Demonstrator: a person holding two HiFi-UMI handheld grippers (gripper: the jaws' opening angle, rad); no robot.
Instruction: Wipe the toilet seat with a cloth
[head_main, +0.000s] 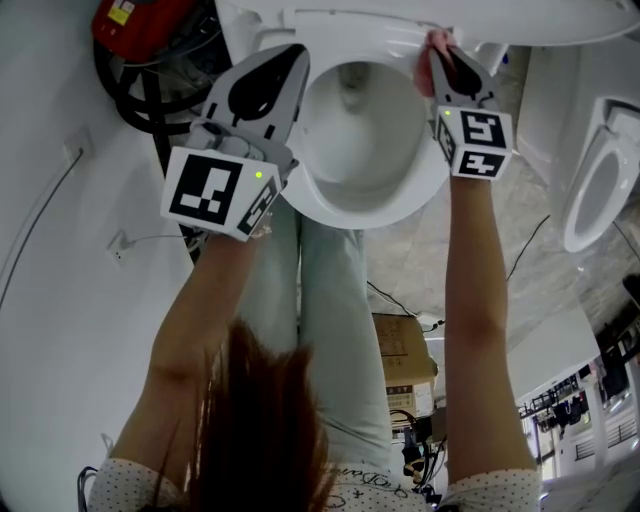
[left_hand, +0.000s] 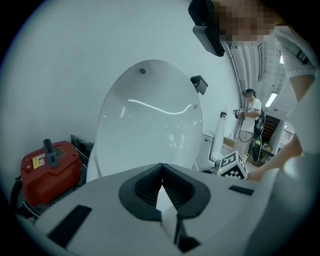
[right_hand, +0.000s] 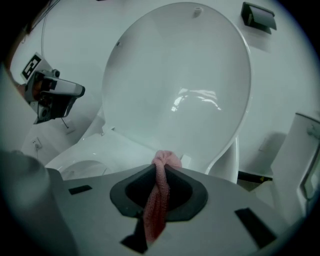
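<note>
Pink cloth (right_hand: 159, 199) is bunched up and pinched tight in my right gripper (head_main: 446, 58). It looks to be sitting on the back right edge of the toilet seat (head_main: 340, 212), just under the raised lid (right_hand: 180, 85), so the wad poking past the tips does the rubbing. That arm's stretched straight out toward the hinge end, while my left gripper (head_main: 296, 62) has its fingers pressed together on nothing and hangs over the seat's left edge, out of the way I'd guess.
</note>
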